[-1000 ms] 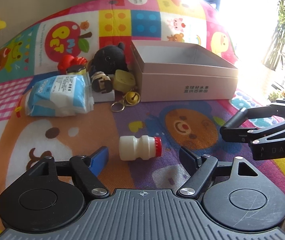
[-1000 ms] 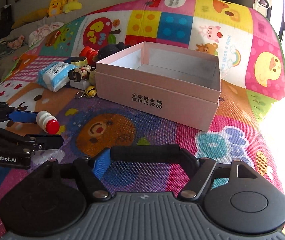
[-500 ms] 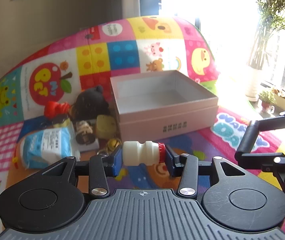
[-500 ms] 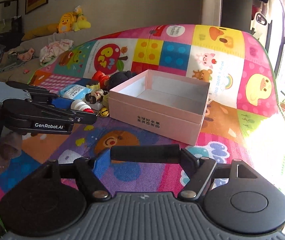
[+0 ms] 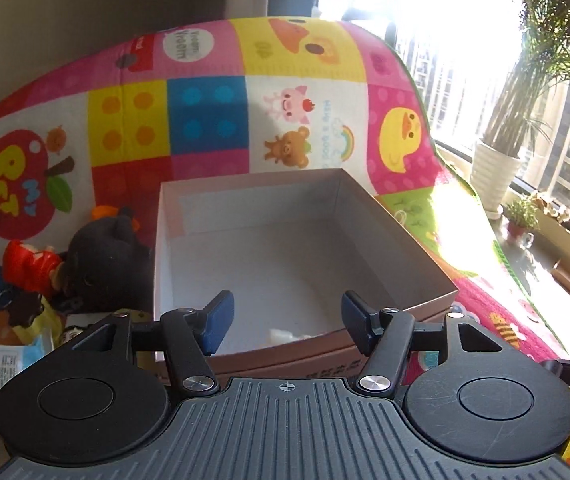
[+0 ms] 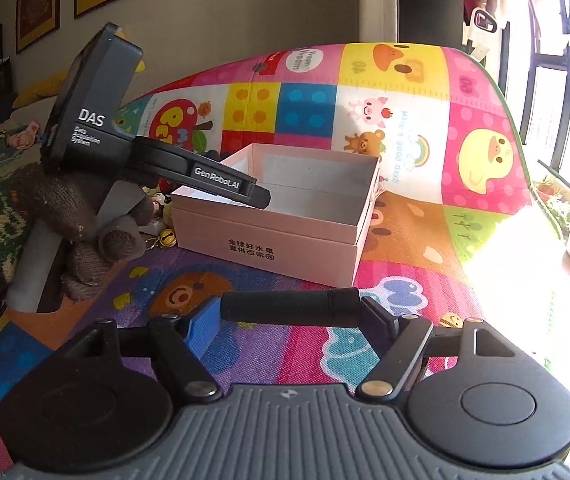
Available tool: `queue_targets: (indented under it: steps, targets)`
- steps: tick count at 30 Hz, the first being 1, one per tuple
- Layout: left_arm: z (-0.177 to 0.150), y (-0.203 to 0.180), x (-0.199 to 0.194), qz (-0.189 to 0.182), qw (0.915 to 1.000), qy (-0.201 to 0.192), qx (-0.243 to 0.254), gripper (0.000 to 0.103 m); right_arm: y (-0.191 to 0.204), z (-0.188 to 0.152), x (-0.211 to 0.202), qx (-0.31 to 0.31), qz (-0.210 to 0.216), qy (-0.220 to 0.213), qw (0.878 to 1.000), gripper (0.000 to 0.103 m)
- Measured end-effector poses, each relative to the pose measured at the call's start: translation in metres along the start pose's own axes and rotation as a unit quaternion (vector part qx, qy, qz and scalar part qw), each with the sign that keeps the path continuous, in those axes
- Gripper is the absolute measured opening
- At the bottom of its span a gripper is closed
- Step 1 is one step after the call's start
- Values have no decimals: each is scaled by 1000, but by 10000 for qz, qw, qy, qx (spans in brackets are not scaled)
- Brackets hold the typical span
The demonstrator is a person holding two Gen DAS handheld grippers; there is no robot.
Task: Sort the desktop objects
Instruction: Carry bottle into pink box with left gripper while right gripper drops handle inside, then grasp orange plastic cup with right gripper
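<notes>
Released, white bottle lies blurred in pink box under opened left hand-held gripper.

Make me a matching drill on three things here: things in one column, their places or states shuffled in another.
1 pink box
2 black plush toy
3 black cylinder

A clamped in the right gripper
B open-topped, on the mat
C beside the box's left wall, as the left wrist view shows it

Pairs: 1-B, 2-C, 3-A.

Matt pink cardboard box sits on a glossy, printed play mat.
</notes>
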State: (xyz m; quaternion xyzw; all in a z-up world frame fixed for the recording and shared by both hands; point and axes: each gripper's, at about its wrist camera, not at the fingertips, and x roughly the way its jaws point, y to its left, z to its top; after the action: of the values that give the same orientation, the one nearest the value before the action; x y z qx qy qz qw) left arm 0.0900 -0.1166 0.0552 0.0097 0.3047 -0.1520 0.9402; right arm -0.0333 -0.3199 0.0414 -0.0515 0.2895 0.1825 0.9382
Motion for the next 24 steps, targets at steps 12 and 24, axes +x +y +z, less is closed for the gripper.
queue_targets:
  steps: [12,24]
  targets:
    - [-82,80,-88,1020,9920,-478,-565,95,8,94,88,-270,-252,-6,9993,75]
    - [-104,122,-87,1071,9848,-352,-1318,98,31,150,189,-438,-653,681,9946,87]
